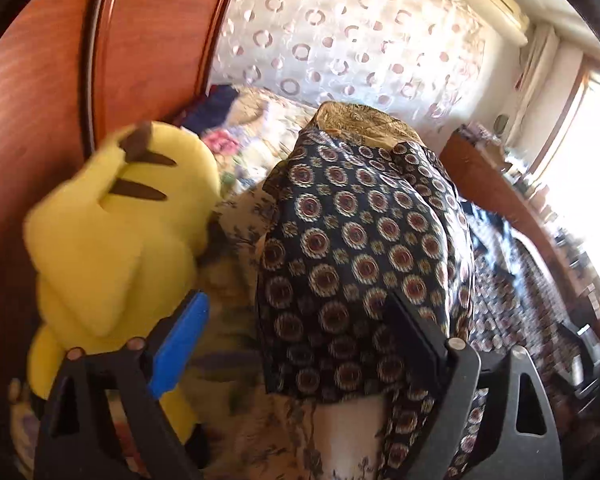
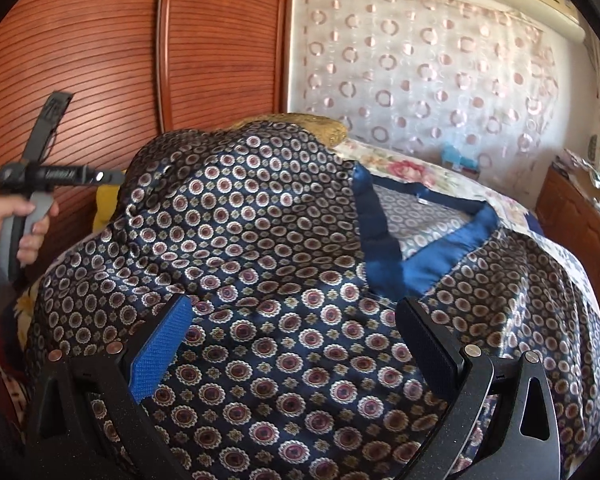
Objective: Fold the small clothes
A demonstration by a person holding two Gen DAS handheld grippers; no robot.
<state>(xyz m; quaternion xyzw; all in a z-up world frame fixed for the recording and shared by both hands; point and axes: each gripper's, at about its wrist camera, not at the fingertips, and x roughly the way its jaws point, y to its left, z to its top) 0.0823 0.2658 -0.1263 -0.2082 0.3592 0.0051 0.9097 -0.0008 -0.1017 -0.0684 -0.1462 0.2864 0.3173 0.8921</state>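
A navy satin garment (image 2: 260,220) with round medallions lies spread over a mound on the bed, its blue collar trim (image 2: 380,248) facing up on the right. My right gripper (image 2: 294,302) hovers open just over the cloth, with nothing pinched between its blue and black pads. In the left wrist view a folded side of the same garment (image 1: 360,240) hangs between the fingers of my left gripper (image 1: 296,300). That gripper is open. Its blue pad (image 1: 180,344) stands clear of the cloth, and the black pad (image 1: 416,332) is at the fabric's edge.
A yellow plush toy (image 1: 120,220) sits left of the garment against the wooden wardrobe (image 2: 100,60). A gold cushion (image 2: 320,126) peeks from under the cloth. The floral bedspread (image 1: 244,132) covers the bed. A hand (image 2: 16,224) grips the other tool at the left.
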